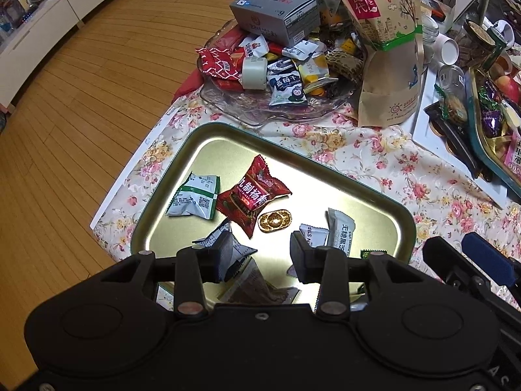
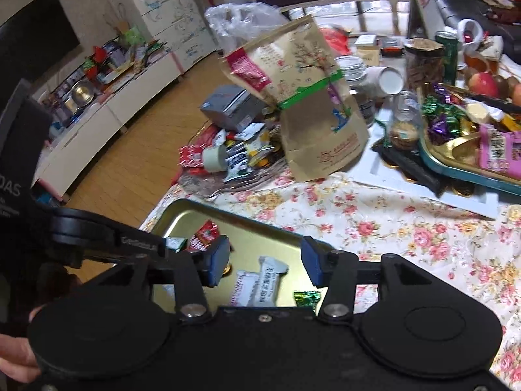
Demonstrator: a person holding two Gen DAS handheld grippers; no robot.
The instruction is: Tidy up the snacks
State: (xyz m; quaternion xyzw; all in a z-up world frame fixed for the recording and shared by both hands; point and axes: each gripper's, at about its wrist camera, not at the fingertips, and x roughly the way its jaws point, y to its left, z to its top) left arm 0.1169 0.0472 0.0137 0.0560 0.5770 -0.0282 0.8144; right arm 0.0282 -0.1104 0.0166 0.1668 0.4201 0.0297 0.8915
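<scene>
Snacks lay scattered in the gold tray on the flowered cloth: a red packet at centre, a gold coin at its 4 o'clock. Left gripper and right gripper gaped empty above.

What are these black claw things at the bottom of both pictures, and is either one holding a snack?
Each claw is a hand-held two-finger gripper, one in each of a person's hands, with a camera behind the fingers. One picture looks along the left gripper, the other along the right gripper. Both hang over a gold metal tray on a flowered tablecloth. In the tray lie a red snack packet, a green and white packet, a gold ingot-shaped sweet and a white bar. Behind stand a glass dish heaped with snacks and a brown paper bag. Both grippers are open and hold nothing, though the left one's finger is close to a grey packet.
</scene>
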